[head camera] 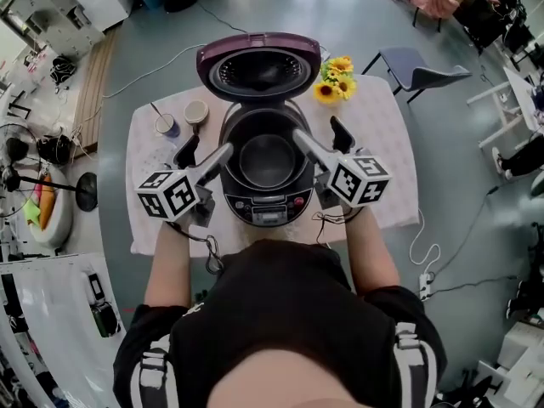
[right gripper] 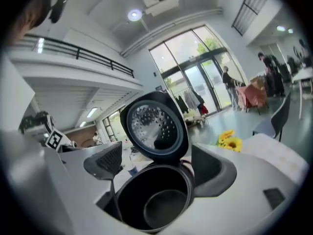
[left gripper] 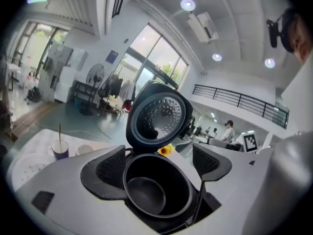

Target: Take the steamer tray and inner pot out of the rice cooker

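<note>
One inner pot [head camera: 267,160], dark, round, smooth-walled, seated in one rice cooker [head camera: 268,206] on the counter [head camera: 387,143], purple lid [head camera: 259,70] raised behind. Two open, gripping nothing: left hand-held gripper [head camera: 206,153] and right hand-held gripper [head camera: 320,136], flanking the pot. Two cups [head camera: 166,126] [head camera: 196,112] at left, sunflowers [head camera: 334,79] at right.

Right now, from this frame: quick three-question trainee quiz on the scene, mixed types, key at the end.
1. True or false: the lid of the rice cooker is shut.
2. In the head view, what lies on the table right of the lid? A sunflowers B a kettle C a plate
3. Fill in: the left gripper and right gripper flank the inner pot with jaws ___.
Key: 1 false, it stands open. 2 A. 3 open, gripping nothing.
</note>
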Action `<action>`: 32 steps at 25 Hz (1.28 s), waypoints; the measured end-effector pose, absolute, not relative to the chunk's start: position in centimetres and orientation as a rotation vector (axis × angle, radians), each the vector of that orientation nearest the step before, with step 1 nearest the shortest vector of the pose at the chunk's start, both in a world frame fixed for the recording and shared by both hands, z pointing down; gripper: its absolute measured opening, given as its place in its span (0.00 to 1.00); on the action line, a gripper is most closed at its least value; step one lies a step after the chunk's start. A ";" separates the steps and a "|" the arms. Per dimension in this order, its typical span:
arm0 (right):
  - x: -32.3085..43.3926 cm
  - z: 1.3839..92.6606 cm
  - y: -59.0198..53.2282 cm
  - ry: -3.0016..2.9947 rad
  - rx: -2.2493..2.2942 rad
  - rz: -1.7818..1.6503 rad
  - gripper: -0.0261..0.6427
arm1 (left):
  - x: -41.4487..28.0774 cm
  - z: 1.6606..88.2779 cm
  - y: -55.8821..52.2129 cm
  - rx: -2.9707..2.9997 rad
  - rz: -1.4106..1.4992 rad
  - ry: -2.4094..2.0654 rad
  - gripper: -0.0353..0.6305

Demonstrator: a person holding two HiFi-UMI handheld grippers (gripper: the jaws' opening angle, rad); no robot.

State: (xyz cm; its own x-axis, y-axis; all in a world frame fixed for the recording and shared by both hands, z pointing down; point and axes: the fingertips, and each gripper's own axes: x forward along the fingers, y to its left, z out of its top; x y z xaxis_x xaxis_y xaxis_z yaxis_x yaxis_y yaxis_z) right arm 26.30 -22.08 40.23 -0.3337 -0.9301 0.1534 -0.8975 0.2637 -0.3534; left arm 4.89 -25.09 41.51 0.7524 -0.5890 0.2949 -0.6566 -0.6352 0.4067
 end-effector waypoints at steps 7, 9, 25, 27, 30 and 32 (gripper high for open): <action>26.9 44.3 -22.4 2.316 -1.385 -1.068 0.69 | 4.9 44.8 -25.3 2.271 0.138 -0.700 0.69; 27.5 45.8 -22.5 2.321 -1.331 -1.149 0.69 | 5.4 46.1 -24.9 2.247 0.185 -0.638 0.69; 26.8 50.1 -23.1 2.187 -0.824 -1.443 0.69 | 6.4 51.8 -25.2 2.092 0.235 -0.404 0.69; 27.0 50.5 -23.0 2.172 -0.816 -1.459 0.68 | 6.4 52.2 -25.0 2.074 0.227 -0.398 0.69; 27.2 50.9 -23.0 2.157 -0.790 -1.471 0.68 | 6.5 52.1 -25.1 2.055 0.189 -0.386 0.69; 27.1 51.1 -23.0 2.156 -0.765 -1.474 0.68 | 6.4 52.0 -25.3 2.044 0.163 -0.374 0.69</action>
State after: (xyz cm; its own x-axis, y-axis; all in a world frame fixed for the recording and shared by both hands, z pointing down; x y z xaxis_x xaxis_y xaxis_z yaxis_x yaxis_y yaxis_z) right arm 27.14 -23.03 51.07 -0.7618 -0.6470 -0.0322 -0.2050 0.2879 -0.9355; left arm 6.44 -25.35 52.03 0.9428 -0.1944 0.2708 -0.3307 -0.4430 0.8333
